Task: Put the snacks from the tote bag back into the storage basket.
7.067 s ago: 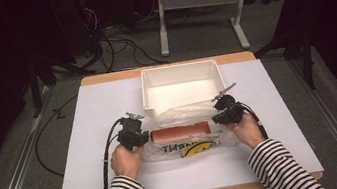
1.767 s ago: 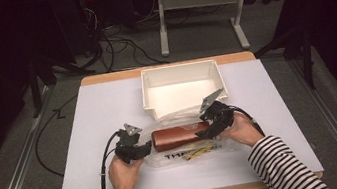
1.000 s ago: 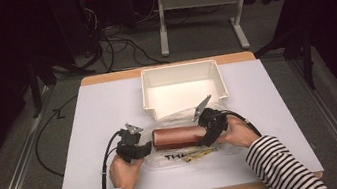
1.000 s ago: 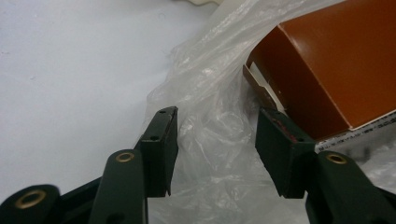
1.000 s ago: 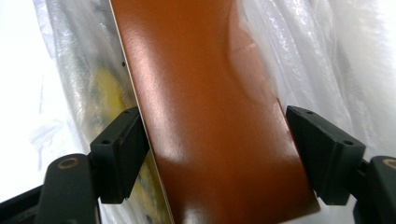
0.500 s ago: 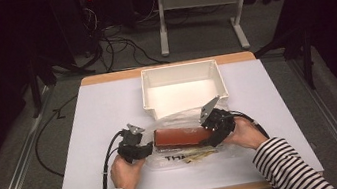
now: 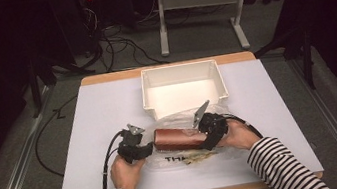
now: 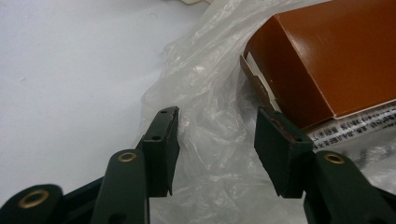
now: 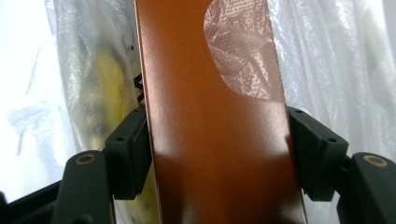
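A brown cardboard box (image 7: 179,138) lies across a crumpled clear plastic bag (image 7: 186,158) with black print and a yellow picture. My right gripper (image 7: 205,138) is shut on the box's right end. In the right gripper view both pads press the box (image 9: 210,140) by its long sides, having closed a little just before. My left gripper (image 7: 150,148) is open at the box's left end. In the left gripper view its jaws (image 8: 217,135) straddle loose bag film (image 8: 210,84) without pinching it, and the box's end flap (image 8: 327,60) lies just beyond them.
An empty white bin (image 7: 145,90) stands just behind the bag, at the middle of the table's far side. A white sheet (image 7: 99,115) covers the table, with wooden edges at front and back. Cables trail from both grippers towards the person.
Seven seconds ago both grippers held the bag's ends with the box inside. The right gripper has since come in onto the box's right end. The left hand has kept still.
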Motion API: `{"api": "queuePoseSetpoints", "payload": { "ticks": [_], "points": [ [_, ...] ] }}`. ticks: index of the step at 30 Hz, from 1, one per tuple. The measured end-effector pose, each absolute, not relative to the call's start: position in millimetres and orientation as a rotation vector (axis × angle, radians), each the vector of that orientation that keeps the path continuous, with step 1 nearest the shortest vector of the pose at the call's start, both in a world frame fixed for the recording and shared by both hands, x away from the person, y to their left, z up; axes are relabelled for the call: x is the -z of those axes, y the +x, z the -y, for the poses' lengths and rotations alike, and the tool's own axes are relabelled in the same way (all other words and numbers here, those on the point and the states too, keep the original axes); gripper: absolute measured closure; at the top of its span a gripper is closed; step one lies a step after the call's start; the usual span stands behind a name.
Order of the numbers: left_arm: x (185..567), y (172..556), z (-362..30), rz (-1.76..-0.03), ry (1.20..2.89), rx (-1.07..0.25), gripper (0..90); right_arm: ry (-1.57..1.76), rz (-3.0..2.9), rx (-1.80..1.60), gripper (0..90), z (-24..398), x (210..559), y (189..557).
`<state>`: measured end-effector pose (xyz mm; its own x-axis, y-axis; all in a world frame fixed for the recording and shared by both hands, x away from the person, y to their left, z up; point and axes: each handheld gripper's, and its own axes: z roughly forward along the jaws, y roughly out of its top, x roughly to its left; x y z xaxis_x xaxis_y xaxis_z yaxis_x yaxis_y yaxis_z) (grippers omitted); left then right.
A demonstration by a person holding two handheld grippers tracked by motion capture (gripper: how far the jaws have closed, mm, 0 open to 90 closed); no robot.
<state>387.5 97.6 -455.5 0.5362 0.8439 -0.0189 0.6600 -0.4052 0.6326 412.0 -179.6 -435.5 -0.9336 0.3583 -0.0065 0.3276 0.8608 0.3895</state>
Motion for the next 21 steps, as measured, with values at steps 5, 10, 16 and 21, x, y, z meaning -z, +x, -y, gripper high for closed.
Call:
{"api": "queuePoseSetpoints", "payload": {
  "ticks": [5,10,16,21],
  "points": [
    [456.7,387.0,-97.9,-1.213,2.178,-0.418,50.5,0.525,-2.955,-0.582,33.2,177.5,437.2,412.3],
    [460.9,387.6,-98.5,-1.223,2.185,-0.411,50.0,0.534,-2.965,-0.584,36.1,177.3,436.2,409.3],
    [461.6,386.3,-99.3,-1.223,2.181,-0.417,48.2,0.524,-2.975,-0.588,37.3,176.9,434.7,406.0],
    [462.3,383.2,-101.9,-1.222,2.172,-0.416,47.9,0.533,-2.973,-0.646,37.6,179.5,428.2,402.3]
  ]
}}
